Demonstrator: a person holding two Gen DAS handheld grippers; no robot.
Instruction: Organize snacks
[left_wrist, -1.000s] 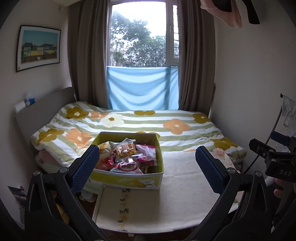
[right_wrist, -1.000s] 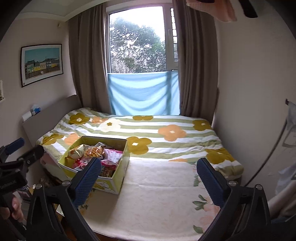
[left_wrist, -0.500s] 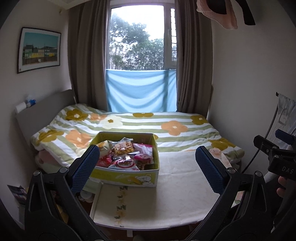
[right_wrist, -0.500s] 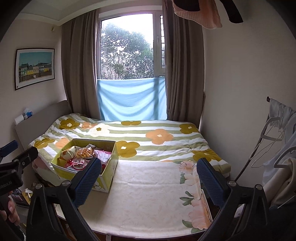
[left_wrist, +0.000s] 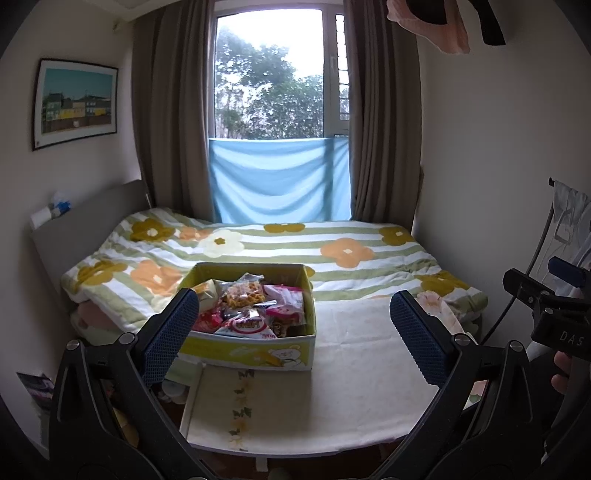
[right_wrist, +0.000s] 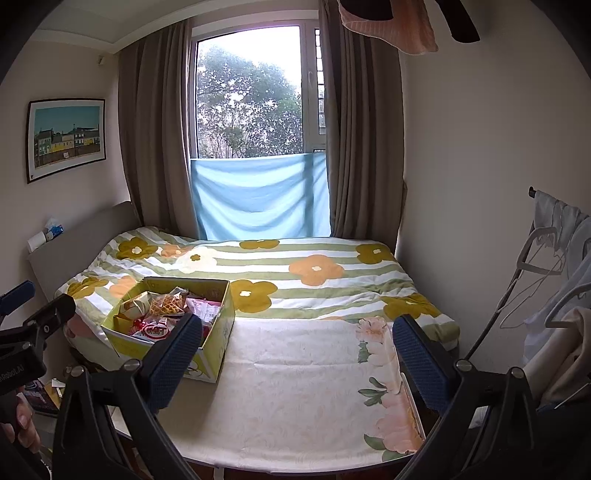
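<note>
Both views have drawn back and risen since a second ago; I now see more tabletop in front of the box, and nothing on the tabletop has shifted.

Item 1: left tongs (left_wrist: 293, 325). Spread wide, nothing between the blue pads (left_wrist: 168, 334); held above the near edge of the tabletop, aimed at the box.

Item 2: right tongs (right_wrist: 295, 349). Spread wide, nothing held; over the near edge, to the right of the box. Its body shows at the right margin of the left view (left_wrist: 546, 310), well apart from the left tongs.

Item 3: yellow-green cardboard box (left_wrist: 255, 349), open top, bear print on the near wall. Sits at the far left corner of the tabletop, against the bed. Position unchanged.

Item 4: snack packets (left_wrist: 251, 308), piled inside the box: one clear bag of waffle-like pieces, pink and red wrappers. Labels too small for me to read. All are in the box, as before.

Item 5: tabletop (right_wrist: 295, 398), cream cloth with flower print at the right.

Item 6: bed (right_wrist: 314, 273), striped floral quilt, beyond the tabletop.
</note>
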